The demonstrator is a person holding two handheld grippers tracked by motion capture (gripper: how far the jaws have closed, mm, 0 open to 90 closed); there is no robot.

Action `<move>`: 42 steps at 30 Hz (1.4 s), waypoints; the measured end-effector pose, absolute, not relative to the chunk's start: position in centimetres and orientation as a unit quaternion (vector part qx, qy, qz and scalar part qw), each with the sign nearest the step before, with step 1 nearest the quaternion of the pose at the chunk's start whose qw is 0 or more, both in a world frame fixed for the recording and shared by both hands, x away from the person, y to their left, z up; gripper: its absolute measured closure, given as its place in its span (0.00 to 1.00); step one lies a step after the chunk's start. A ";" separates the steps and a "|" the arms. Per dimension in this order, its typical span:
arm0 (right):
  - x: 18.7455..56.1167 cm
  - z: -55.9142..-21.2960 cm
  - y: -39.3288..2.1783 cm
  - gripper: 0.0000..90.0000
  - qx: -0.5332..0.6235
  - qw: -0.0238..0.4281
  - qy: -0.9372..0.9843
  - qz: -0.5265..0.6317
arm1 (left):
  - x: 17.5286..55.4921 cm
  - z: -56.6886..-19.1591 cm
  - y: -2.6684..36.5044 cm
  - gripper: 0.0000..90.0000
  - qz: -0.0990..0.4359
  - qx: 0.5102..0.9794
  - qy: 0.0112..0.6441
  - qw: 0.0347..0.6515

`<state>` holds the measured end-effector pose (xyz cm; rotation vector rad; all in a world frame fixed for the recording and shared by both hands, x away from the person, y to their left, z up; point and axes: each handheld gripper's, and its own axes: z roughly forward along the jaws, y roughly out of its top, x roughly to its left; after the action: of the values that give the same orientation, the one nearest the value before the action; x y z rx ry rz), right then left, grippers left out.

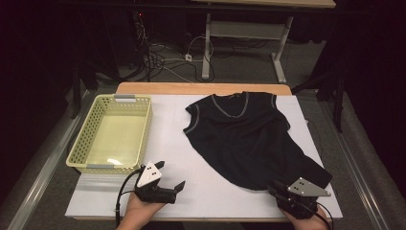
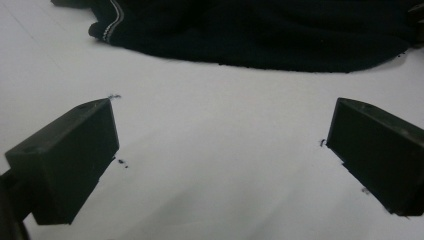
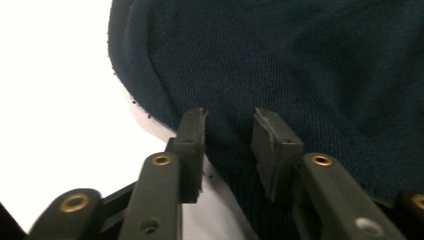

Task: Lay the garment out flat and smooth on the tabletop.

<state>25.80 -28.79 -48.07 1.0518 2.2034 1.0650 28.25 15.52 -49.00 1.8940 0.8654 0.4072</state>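
My left tongs (image 1: 168, 175) stood wide open over the bare white bench (image 1: 201, 191), nothing between their jaws. My right tongs (image 3: 229, 122) were narrowed, not yet pinching, with the hem of the dark navy knit T-shirt (image 1: 249, 139) between their tips. A pale yellow perforated plastic basket (image 1: 79, 143) sat just beyond the left tongs.

Black shirt (image 1: 249, 139) hem corner hidden under right gripper (image 1: 282, 191), both forearms cut off at bottom edge

basket (image 1: 112, 136): yellow, table's left | table (image 1: 167, 139): white | floor: cables (image 1: 165, 55)
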 end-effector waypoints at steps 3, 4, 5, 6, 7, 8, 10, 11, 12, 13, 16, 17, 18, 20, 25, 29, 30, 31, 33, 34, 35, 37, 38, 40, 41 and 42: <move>25.8 -48.0 -28.8 0.73 0.378 0.246 0.806 0.383 | 28.2 -49.0 15.5 0.02 0.169 0.779 0.353 0.489; 25.9 -48.2 -28.9 0.74 0.378 0.246 0.805 0.385 | 28.2 -49.0 15.5 0.03 0.169 0.780 0.353 0.488; 26.0 -48.3 -28.9 0.76 0.377 0.246 0.806 0.385 | 28.2 -49.0 15.5 0.03 0.168 0.781 0.353 0.487; 26.1 -48.5 -28.8 0.78 0.372 0.250 0.808 0.382 | 28.2 -49.0 15.4 0.03 0.169 0.781 0.353 0.486; 26.2 -48.5 -28.6 0.79 0.366 0.257 0.814 0.372 | 28.2 -49.0 15.4 0.03 0.169 0.782 0.353 0.485; 26.3 -48.4 -28.4 0.82 0.363 0.261 0.817 0.364 | 28.3 -49.0 15.4 0.03 0.168 0.783 0.354 0.484; 26.3 -48.5 -28.2 0.90 0.360 0.271 0.819 0.355 | 28.3 -49.0 15.3 0.03 0.167 0.785 0.352 0.482; 26.4 -48.5 -28.2 0.94 0.361 0.271 0.819 0.355 | 28.3 -49.0 15.3 0.03 0.167 0.785 0.352 0.482; 26.3 -48.5 -28.2 0.96 0.359 0.271 0.819 0.357 | 28.3 -49.0 15.3 0.03 0.167 0.785 0.352 0.482; 26.3 -48.5 -28.2 0.97 0.359 0.271 0.818 0.358 | 28.3 -49.0 15.4 0.03 0.167 0.784 0.353 0.482; 26.0 -48.1 -28.2 0.98 0.357 0.265 0.817 0.368 | 28.3 -49.0 15.4 0.03 0.167 0.783 0.354 0.483; 25.7 -47.9 -28.1 0.98 0.355 0.265 0.815 0.374 | 28.3 -49.0 15.4 0.03 0.167 0.783 0.354 0.483; 25.4 -47.6 -28.0 0.98 0.351 0.262 0.814 0.382 | 28.3 -49.0 15.4 0.03 0.167 0.784 0.354 0.482; 24.5 -47.1 -27.5 0.98 0.338 0.252 0.816 0.395 | 28.3 -49.0 15.4 0.03 0.168 0.783 0.354 0.483; 22.8 -45.3 -25.5 0.98 0.301 0.235 0.812 0.441 | 28.3 -49.0 15.5 0.03 0.165 0.782 0.354 0.485; 23.2 -43.5 -26.0 0.99 0.312 0.265 0.786 0.464 | 28.2 -49.0 15.5 0.03 0.168 0.780 0.353 0.489; 23.7 -43.4 -26.6 0.99 0.321 0.270 0.779 0.466 | 28.2 -49.0 15.5 0.03 0.168 0.780 0.353 0.490; 24.2 -43.5 -27.4 0.99 0.337 0.270 0.772 0.467 | 28.2 -49.0 15.5 0.03 0.167 0.779 0.352 0.491; 25.3 -44.2 -29.1 0.99 0.370 0.274 0.762 0.456 | 28.2 -49.0 15.6 0.03 0.167 0.779 0.351 0.492; 25.9 -44.7 -30.0 0.99 0.388 0.275 0.758 0.447 | 28.2 -49.0 15.6 0.03 0.166 0.779 0.351 0.492; 26.4 -45.3 -30.9 0.99 0.405 0.273 0.756 0.436 | 28.2 -49.0 15.6 0.03 0.166 0.779 0.351 0.492; 27.4 -46.7 -32.2 0.96 0.432 0.264 0.758 0.410 | 28.2 -49.0 15.6 0.03 0.167 0.779 0.351 0.492; 27.7 -47.4 -32.5 0.92 0.444 0.258 0.759 0.399 | 28.2 -49.0 15.6 0.03 0.167 0.779 0.351 0.491; 27.8 -47.7 -32.6 0.82 0.449 0.251 0.759 0.400 | 28.2 -49.0 15.6 0.03 0.167 0.780 0.351 0.491; 27.7 -47.3 -32.4 0.76 0.445 0.255 0.757 0.405 | 28.2 -49.0 15.6 0.03 0.166 0.780 0.351 0.491; 27.4 -46.7 -32.1 0.72 0.441 0.257 0.754 0.414 | 28.2 -49.0 15.6 0.03 0.166 0.780 0.351 0.491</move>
<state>27.40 -32.12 -46.70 1.1956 2.0456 1.1237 28.18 15.56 -49.03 1.8932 0.8529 0.4040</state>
